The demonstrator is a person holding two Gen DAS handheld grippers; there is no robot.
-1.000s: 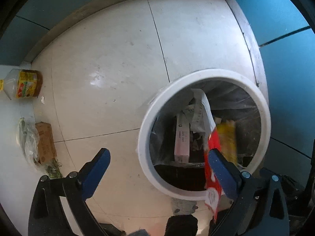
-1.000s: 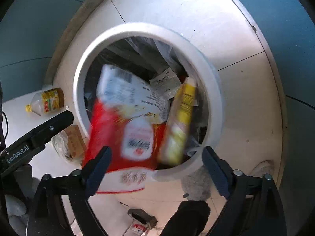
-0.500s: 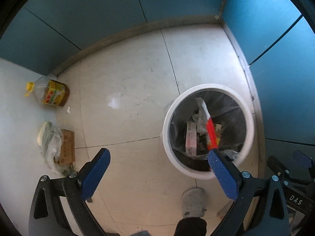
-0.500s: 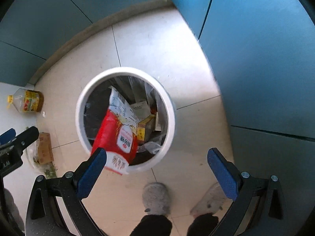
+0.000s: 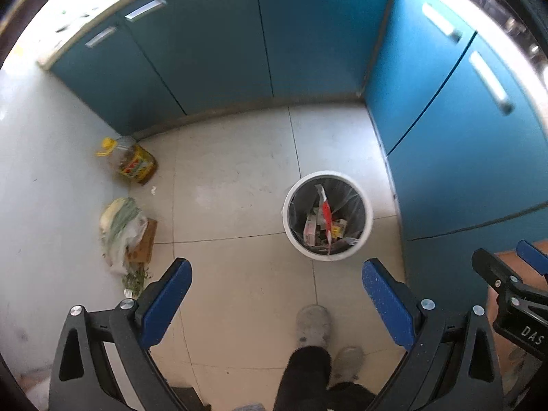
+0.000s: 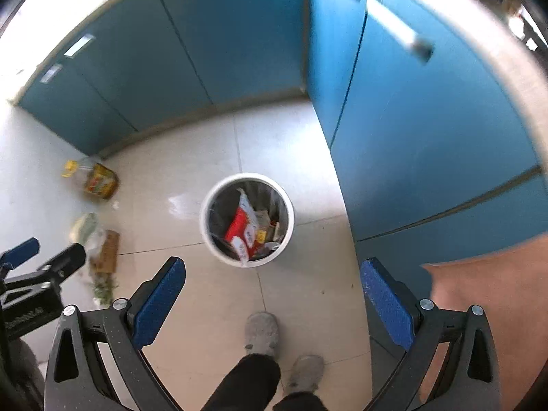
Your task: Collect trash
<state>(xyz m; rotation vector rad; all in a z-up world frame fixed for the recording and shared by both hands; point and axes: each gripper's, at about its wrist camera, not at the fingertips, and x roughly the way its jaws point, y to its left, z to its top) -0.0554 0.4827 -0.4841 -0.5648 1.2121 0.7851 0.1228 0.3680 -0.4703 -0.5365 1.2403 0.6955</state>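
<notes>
A white round trash bin (image 5: 366, 222) (image 6: 289, 219) with a clear liner stands on the tiled floor near the blue cabinets. A red and white snack bag (image 6: 239, 231) (image 5: 325, 210) sticks up inside it among other wrappers. My left gripper (image 5: 274, 303) is open and empty, high above the floor and nearer than the bin. My right gripper (image 6: 270, 303) is open and empty, also high above the floor.
Blue cabinets (image 5: 239, 34) (image 6: 428, 120) line the back and right. A yellow oil bottle (image 5: 132, 161) (image 6: 97, 179) lies by the left wall. A plastic bag with greens and a cardboard box (image 5: 126, 233) (image 6: 102, 246) lie below it. The person's feet (image 5: 313, 322) (image 6: 262, 332) stand before the bin.
Both grippers have risen far above the bin, which now looks small. The red snack bag has dropped from the right gripper's reach into the bin.
</notes>
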